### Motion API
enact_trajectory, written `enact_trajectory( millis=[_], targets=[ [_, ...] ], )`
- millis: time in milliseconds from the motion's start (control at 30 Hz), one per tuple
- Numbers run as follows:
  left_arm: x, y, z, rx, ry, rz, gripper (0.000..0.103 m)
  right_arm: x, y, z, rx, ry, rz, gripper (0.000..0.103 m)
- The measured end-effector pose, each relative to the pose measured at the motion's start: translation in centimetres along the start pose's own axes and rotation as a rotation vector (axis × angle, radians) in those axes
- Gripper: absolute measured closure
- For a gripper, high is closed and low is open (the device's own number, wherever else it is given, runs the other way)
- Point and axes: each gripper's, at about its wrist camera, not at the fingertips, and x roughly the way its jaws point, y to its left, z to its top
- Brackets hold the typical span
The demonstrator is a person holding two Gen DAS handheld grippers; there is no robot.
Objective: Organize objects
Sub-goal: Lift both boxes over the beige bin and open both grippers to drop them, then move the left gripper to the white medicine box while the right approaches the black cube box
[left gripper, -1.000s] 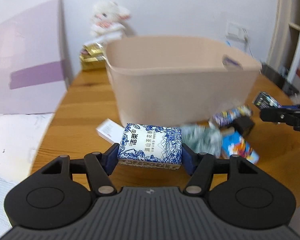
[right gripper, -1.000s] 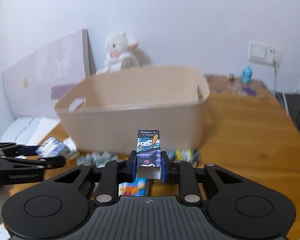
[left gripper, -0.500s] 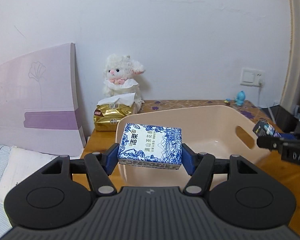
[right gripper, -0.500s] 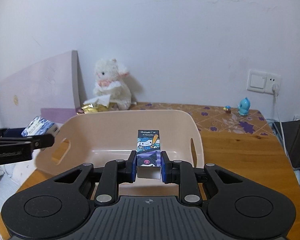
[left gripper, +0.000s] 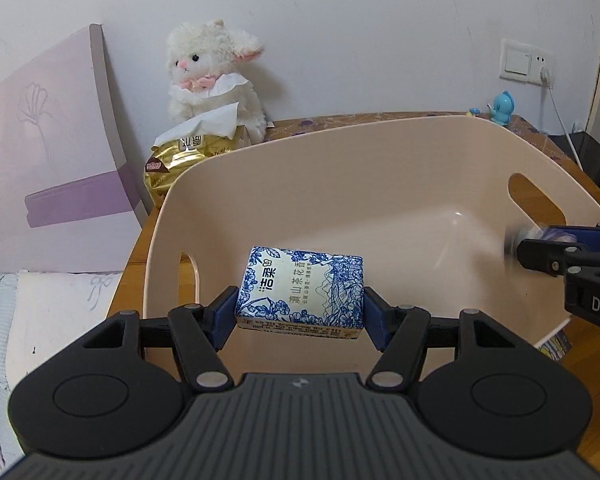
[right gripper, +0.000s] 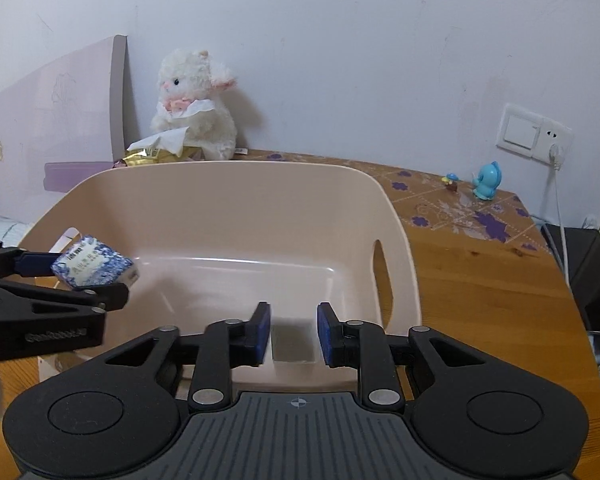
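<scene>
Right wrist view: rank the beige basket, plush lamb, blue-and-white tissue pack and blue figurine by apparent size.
Largest to smallest as they appear:
1. beige basket
2. plush lamb
3. blue-and-white tissue pack
4. blue figurine
The lamb sits farther back than the pack, so their true order is unsure.

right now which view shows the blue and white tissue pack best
The left wrist view: the tissue pack sits centred and sharp in the left gripper, its print readable. The right wrist view shows it only small and blurred at the left edge, over the basin.
</scene>
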Motion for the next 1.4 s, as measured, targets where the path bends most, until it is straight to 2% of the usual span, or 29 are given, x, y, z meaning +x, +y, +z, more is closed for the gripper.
enact_trajectory(
  millis=[33,100,167,300,400,600,767,1000,1267,1400],
  targets=[
    [-0.3,0.2,0.0,-0.007,-0.003,-0.008,0.036,-0.4,-0.1,0.0,0.000,-0.008,-0.002,0.045],
    [-1.2,0.8,0.0,-0.029,-0.012,-0.034,0.031,-1.6,-0.2,0.0,-0.003,-0.035,0.003,0.032],
    [-2.4,1.3,0.2,-0.043,-0.036,-0.042,0.021,-3.0,-0.3,-0.2,-0.020,-0.061,0.005,0.025],
    [-5.3,2.2,0.1,-0.035,-0.085,-0.020,0.017,-5.4,-0.8,-1.1,-0.026,-0.092,0.011,0.006],
    [-7.1,3.3,-0.4,-0.050,-0.106,-0.013,0.012,-6.7,-1.3,-2.2,-0.009,-0.101,0.030,0.003],
    [-9.7,4.9,-2.8,-0.040,-0.135,0.039,0.011,-7.7,-1.9,-4.6,0.008,-0.077,0.050,0.000],
    [-10.0,5.9,-5.0,-0.041,-0.117,0.080,0.011,-7.1,-3.0,-7.0,0.033,-0.029,0.042,0.000],
    [-7.2,6.7,-7.5,-0.062,-0.049,0.105,0.011,-4.1,-3.9,-9.9,0.048,0.070,0.025,0.000],
    [-3.3,6.9,-8.1,-0.099,0.020,0.083,0.011,-2.2,-3.9,-11.3,0.059,0.106,0.030,0.000],
    [-1.8,6.3,-8.4,-0.081,0.044,0.084,0.011,-1.9,-3.5,-11.6,0.063,0.109,0.037,0.000]
  ],
)
